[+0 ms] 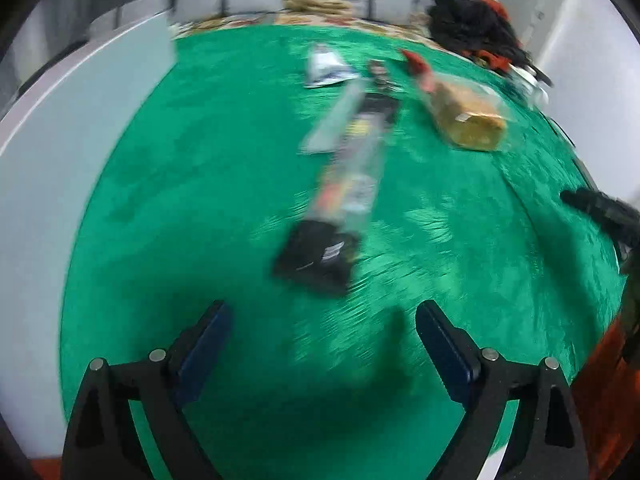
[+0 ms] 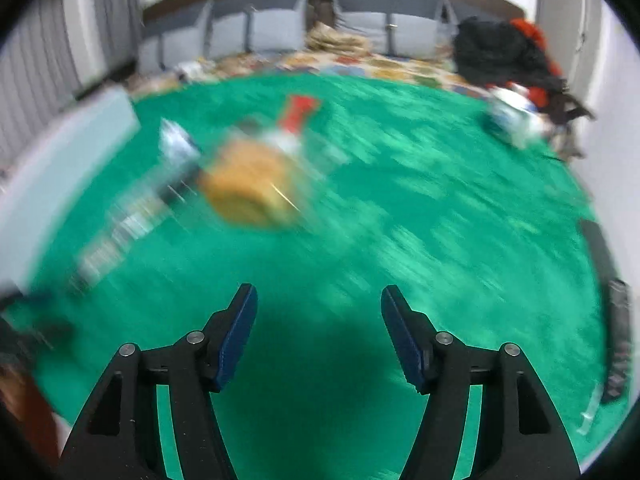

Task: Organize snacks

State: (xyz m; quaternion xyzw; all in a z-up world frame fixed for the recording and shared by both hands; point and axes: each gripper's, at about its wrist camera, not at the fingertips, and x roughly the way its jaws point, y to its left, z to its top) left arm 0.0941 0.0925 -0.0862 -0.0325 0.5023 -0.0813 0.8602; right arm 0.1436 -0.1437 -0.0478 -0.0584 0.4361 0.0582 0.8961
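On the green cloth (image 1: 200,200) lie several snacks, blurred by motion. A black packet (image 1: 316,258) lies nearest my left gripper (image 1: 322,312), which hangs open above the cloth just short of it, nothing between its blue pads. Beyond it lies a long clear sleeve of snacks (image 1: 356,176), a white packet (image 1: 326,66) and a clear bag of bread (image 1: 468,114) with a red end. In the right wrist view the bread bag (image 2: 252,188) lies ahead and left of my right gripper (image 2: 318,296), which is open and empty over bare cloth (image 2: 440,208). The clear sleeve (image 2: 132,220) lies at the left.
A pale flat board (image 1: 60,184) borders the cloth on the left. Dark clothing with red patches (image 1: 476,28) is piled at the far right corner. A patterned cover (image 2: 360,64) and grey chairs (image 2: 272,28) lie behind. A dark remote-like strip (image 2: 618,336) sits at the right edge.
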